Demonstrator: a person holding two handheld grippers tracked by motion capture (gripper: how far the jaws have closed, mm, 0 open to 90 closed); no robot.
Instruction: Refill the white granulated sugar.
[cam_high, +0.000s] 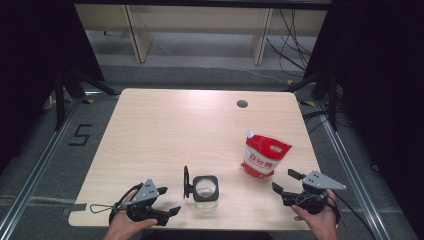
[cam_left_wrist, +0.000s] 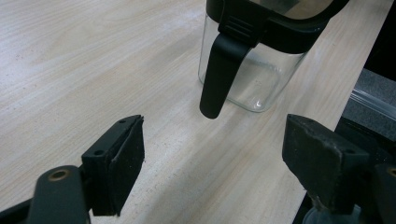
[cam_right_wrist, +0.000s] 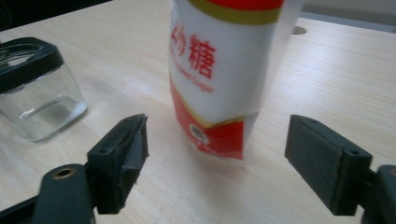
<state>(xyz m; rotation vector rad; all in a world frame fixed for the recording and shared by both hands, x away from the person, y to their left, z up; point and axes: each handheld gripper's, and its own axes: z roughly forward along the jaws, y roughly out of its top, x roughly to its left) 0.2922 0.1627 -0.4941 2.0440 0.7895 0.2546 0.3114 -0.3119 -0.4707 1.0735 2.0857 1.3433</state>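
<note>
So the setup here is a light wood table (cam_high: 165, 130) with two things on it. There's a clear glass jar (cam_high: 205, 188) with a black rim sitting close to the near edge, a bit left of centre, and its black lid (cam_high: 186, 182) is flipped up on the left side, standing on edge. Off to the right and slightly farther back stands a red and white pouch (cam_high: 263, 155) with a white spout cap at its top left corner, red Chinese characters on the front, upright with a bit of a lean.

The left hand-held gripper (cam_high: 170, 201) is down at the near edge just left of the jar, jaws spread wide with nothing in them. From its own camera the jar (cam_left_wrist: 254, 70) is right ahead, a black latch tab (cam_left_wrist: 219, 77) hanging down the glass wall, and both pads are apart from it, bare table between them.

The right hand-held gripper (cam_high: 286, 181) is at the near right, just near of the pouch, also released and empty. Its own view has the pouch (cam_right_wrist: 217, 79) standing dead ahead beyond the jaws, not touched by either pad, and the jar (cam_right_wrist: 35, 88) farther off on the left side of that picture
</note>
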